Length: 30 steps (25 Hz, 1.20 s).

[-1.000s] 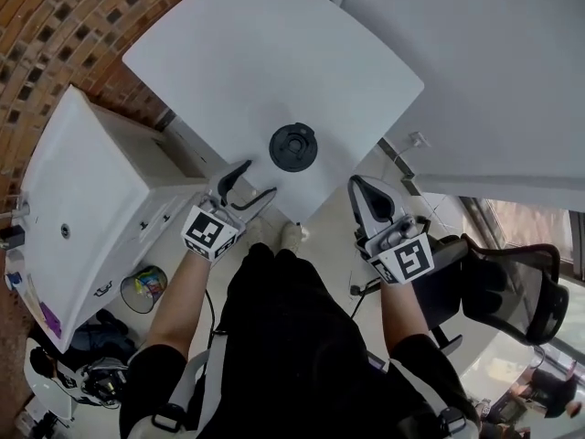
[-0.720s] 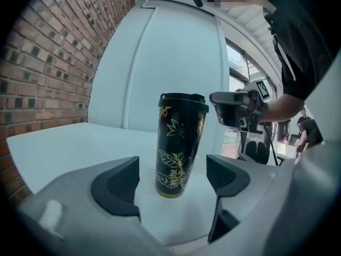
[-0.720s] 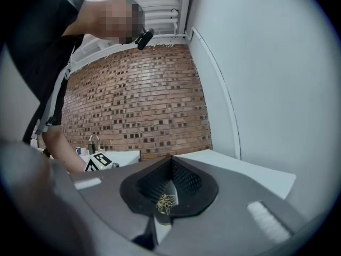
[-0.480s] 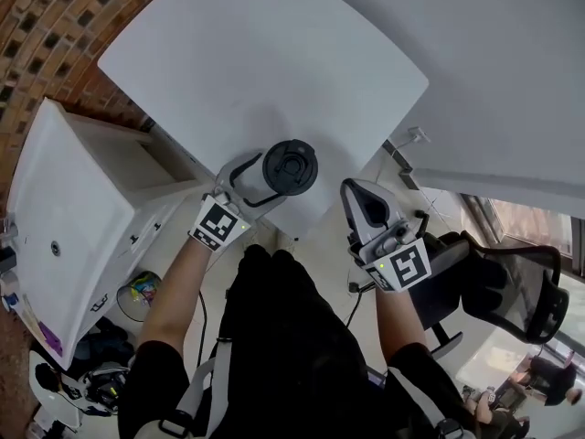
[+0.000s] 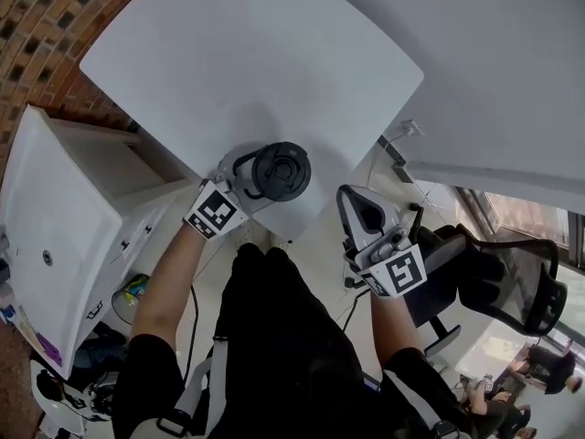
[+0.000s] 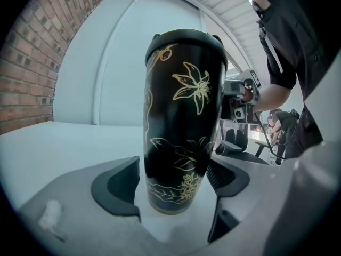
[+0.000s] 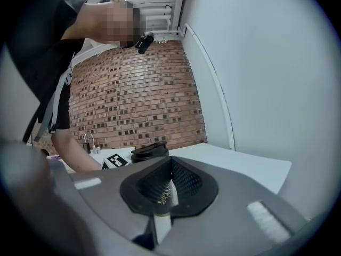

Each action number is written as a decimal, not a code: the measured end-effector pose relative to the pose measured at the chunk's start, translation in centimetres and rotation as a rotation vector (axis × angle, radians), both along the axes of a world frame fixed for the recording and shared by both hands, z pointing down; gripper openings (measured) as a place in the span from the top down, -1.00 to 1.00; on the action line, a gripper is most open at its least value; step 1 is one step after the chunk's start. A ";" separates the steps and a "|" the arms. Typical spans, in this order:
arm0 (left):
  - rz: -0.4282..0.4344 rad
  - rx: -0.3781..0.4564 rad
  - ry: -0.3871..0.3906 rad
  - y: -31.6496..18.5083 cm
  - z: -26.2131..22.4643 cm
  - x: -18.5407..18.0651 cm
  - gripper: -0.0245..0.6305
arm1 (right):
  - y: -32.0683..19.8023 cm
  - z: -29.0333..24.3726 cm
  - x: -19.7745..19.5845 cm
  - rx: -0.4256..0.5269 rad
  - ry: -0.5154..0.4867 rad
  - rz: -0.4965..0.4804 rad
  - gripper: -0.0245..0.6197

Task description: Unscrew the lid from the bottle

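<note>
A black bottle (image 6: 181,116) with gold flower drawings stands upright on the white table (image 5: 256,53), near its front corner. Its black lid (image 5: 281,170) is on top, seen as a dark rim (image 6: 184,39) in the left gripper view. My left gripper (image 5: 259,179) reaches in from the left. Its jaws are spread wide round the lower part of the bottle (image 6: 173,183). The pads (image 6: 120,185) lie close beside the bottle without clearly pressing on it. My right gripper (image 5: 355,199) hangs off the table's edge to the right, shut and empty (image 7: 169,183).
A white cabinet (image 5: 64,236) stands left of the table, against a brick wall (image 5: 37,16). A white panel (image 5: 494,71) fills the upper right. A black office chair (image 5: 512,291) is at the right, behind my right arm.
My left gripper has gone forward from the table's edge, and its jaws have spread wider and come round the bottle. The right gripper has stayed shut and barely shifted.
</note>
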<state>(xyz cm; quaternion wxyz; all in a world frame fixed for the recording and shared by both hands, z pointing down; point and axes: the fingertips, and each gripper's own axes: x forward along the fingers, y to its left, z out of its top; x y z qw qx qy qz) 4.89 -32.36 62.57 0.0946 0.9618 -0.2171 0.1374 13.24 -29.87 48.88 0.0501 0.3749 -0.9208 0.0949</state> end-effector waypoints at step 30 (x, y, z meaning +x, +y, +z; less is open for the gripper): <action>0.103 0.050 0.066 0.0 -1.2 1.4 -0.25 | -1.9 -0.4 -11.4 0.151 0.014 -0.058 -0.52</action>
